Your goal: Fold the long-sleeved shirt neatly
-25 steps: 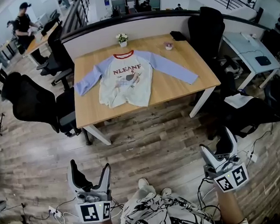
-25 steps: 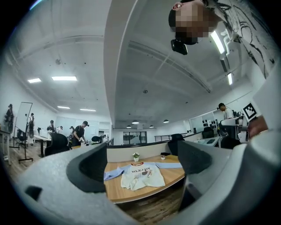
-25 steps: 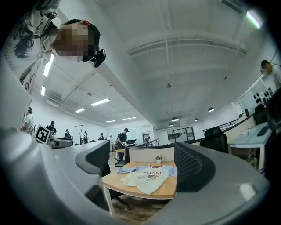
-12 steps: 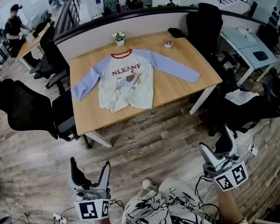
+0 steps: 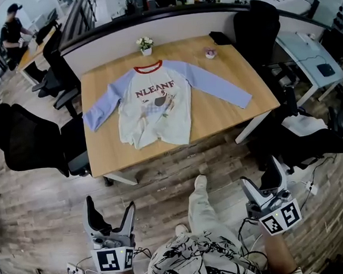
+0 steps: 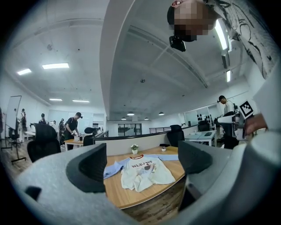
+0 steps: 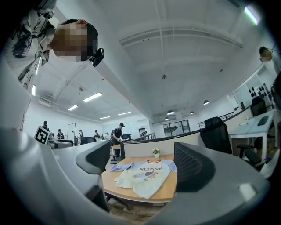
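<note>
Both hand-held grippers [image 5: 110, 205] [image 5: 262, 178] gape empty; shirt [image 5: 155, 105] lies collar [image 5: 148, 66] away, sleeves [image 5: 216, 85] spread sideways.

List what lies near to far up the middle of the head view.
Person's patterned top → forward shoe → desk near edge → long-sleeved shirt, spread flat → small potted plant → curved partition.

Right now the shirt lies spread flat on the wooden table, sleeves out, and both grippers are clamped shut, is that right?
Not quite. The left gripper and right gripper are open, jaws apart with nothing between them, as the left and right gripper views show. The shirt does lie spread flat on the wooden table, sleeves out.
</note>
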Tool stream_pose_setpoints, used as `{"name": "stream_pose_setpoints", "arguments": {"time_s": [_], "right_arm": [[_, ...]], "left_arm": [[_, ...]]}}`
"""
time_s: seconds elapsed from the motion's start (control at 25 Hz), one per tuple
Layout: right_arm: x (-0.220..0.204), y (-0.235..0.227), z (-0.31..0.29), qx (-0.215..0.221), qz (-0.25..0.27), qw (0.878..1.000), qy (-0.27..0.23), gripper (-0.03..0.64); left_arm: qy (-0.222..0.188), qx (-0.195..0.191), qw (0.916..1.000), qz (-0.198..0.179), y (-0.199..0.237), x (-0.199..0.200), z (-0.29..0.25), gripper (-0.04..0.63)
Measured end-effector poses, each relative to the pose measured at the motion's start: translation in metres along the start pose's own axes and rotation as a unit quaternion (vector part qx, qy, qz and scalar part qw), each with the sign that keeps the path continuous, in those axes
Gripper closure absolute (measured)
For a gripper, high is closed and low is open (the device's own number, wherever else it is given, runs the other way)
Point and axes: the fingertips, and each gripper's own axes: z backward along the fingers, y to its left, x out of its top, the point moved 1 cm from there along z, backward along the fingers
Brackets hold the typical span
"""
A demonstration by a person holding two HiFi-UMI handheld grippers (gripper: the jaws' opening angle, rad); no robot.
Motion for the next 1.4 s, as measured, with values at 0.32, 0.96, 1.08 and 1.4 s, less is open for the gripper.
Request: {"name": "stream_pose_setpoints", "arguments": {"time_s": [0.32, 0.96, 1.08, 1.4], "right_arm": [[-0.007, -0.068, -0.121, 0.043, -0.016, 0.999, 0.013, 0.169], [-0.031, -0.284, -0.235, -0.018, -0.015, 0.996, 0.082, 0.169], [-0.057, -0.331, -0.22, -0.068, -0.023, 0.991, 0.111, 0.169], [-0.147, -0.376, -0.191, -0.173, -0.068, 0.966, 0.18, 0.172]], "left_arm": [[0.018, 0.03, 0.9994, -0.002, 0.011, 0.002, -0.111, 0.1], [0.06, -0.102, 0.9922, -0.037, -0.103, 0.007, -0.378, 0.1], [0.063, -0.205, 0.9751, -0.058, -0.166, 0.011, -0.439, 0.1], [0.114, -0.451, 0.8739, -0.14, -0.322, -0.038, -0.545, 0.1]]}}
